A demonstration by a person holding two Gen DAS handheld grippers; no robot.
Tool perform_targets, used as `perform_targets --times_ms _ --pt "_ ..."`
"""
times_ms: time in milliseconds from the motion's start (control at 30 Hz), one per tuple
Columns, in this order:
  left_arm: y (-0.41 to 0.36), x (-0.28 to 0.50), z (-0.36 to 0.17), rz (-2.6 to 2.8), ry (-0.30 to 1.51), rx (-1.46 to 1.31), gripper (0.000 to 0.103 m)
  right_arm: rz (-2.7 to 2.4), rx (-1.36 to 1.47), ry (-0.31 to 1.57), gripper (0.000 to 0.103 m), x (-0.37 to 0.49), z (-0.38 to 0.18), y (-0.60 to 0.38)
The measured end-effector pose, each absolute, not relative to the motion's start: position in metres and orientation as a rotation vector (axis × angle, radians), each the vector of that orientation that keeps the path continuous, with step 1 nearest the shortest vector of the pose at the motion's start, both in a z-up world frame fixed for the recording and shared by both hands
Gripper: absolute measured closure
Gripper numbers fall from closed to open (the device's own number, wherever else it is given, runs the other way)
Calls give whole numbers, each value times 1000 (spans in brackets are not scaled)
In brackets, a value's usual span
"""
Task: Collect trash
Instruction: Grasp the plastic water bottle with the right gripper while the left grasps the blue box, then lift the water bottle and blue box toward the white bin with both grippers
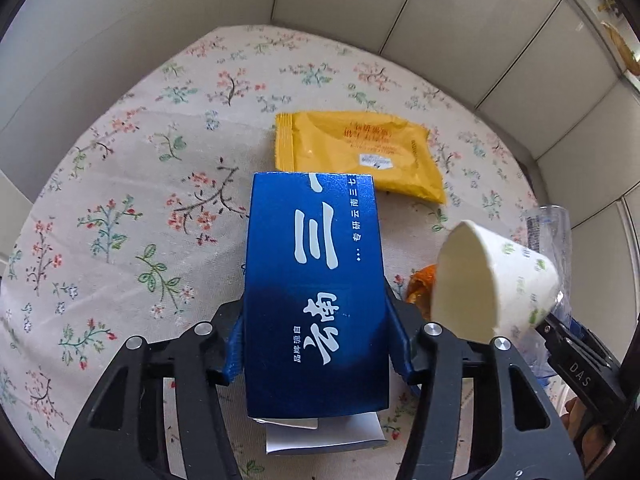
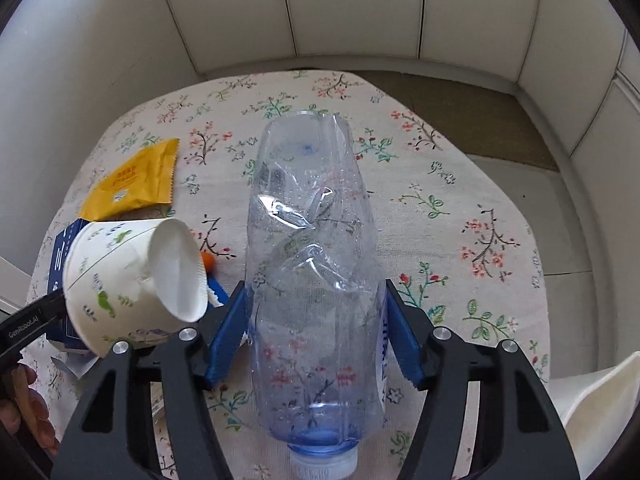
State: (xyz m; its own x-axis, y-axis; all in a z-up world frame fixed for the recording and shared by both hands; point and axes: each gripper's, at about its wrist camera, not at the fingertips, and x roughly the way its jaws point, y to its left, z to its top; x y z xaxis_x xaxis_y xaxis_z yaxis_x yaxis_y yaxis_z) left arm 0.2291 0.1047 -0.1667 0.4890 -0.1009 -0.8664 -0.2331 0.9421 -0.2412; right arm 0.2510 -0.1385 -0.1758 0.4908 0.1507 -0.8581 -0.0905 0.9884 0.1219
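A flowered cloth point(image 1: 132, 184) covers the table, with pale padded wall panels point(image 2: 352, 8) close behind it. A blue box point(image 1: 316, 292) with white lettering lies between the left gripper's point(image 1: 316, 344) blue pads, which press its long sides. The right gripper point(image 2: 316, 332) clamps a crushed clear bottle point(image 2: 312, 264), cap toward the camera. A paper cup point(image 2: 132, 280) lies tipped between box and bottle. A yellow packet point(image 1: 356, 152) rests just beyond the box.
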Motion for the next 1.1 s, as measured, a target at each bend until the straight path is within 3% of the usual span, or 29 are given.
perform_targets --times_ms 1100 --pt "44 159 -29 -160 767 -347 50 84 77 724 40 127 -41 -194"
